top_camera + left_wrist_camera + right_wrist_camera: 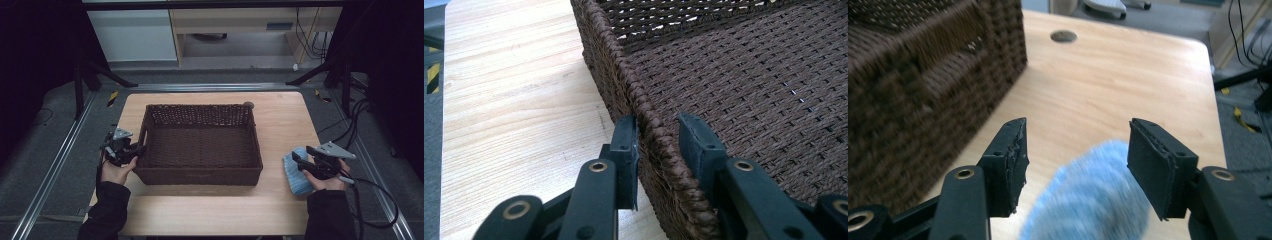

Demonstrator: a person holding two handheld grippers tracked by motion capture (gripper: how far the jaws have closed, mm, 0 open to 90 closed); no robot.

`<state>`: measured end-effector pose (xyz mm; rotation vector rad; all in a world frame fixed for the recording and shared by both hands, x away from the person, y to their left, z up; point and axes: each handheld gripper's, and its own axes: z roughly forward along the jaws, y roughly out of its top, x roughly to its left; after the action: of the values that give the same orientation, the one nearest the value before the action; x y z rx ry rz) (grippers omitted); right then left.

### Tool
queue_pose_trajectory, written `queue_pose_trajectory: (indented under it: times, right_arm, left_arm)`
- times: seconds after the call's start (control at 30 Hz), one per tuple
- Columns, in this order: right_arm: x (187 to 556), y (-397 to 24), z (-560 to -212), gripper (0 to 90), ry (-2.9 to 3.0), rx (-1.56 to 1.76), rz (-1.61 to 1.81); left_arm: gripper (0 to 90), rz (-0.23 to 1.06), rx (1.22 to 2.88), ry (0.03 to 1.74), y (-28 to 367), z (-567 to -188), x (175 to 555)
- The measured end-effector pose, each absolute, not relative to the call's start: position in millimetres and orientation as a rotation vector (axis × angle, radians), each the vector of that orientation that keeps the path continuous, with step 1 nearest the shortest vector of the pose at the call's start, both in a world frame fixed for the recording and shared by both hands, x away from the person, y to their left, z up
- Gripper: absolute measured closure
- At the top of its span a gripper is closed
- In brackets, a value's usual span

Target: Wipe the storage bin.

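A dark brown woven basket (pixel 200 176) stands in the middle of the wooden table (pixel 280 120). My left gripper (pixel 135 150) is at the basket's left wall near the front corner. In the left gripper view its jaws straddle the braided rim (pixel 624 75), one pad outside and one inside, and the left gripper (pixel 656 135) is shut on that wall. A light blue fuzzy cloth (pixel 295 175) lies on the table right of the basket. My right gripper (pixel 298 159) hovers over it, open. In the right gripper view the cloth (pixel 1093 200) lies low between the spread jaws of the right gripper (pixel 1077 145), and the pads stand apart from it.
The basket's inside is bare weave (pixel 749 75). A round cable hole (pixel 1064 36) sits in the tabletop behind the basket's right rear corner. Bare wood runs right of the basket and along the front edge. Cables (pixel 370 200) trail off the table's right side.
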<state>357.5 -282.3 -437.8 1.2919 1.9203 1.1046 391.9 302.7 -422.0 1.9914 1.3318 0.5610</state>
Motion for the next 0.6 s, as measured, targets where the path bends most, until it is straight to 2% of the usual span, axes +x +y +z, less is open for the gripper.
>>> queue_pose_trajectory:
  times: [0.5,0.6]
  right_arm:
    - [333,-295,-481,43.7,1.988,1.380,1.052]
    - [333,-295,-486,48.3,2.007,1.397,1.058]
  left_arm:
    - [67.5,0.546,1.993,1.320,305,-423,394]
    - [67.4,0.538,1.994,1.323,304,-423,395]
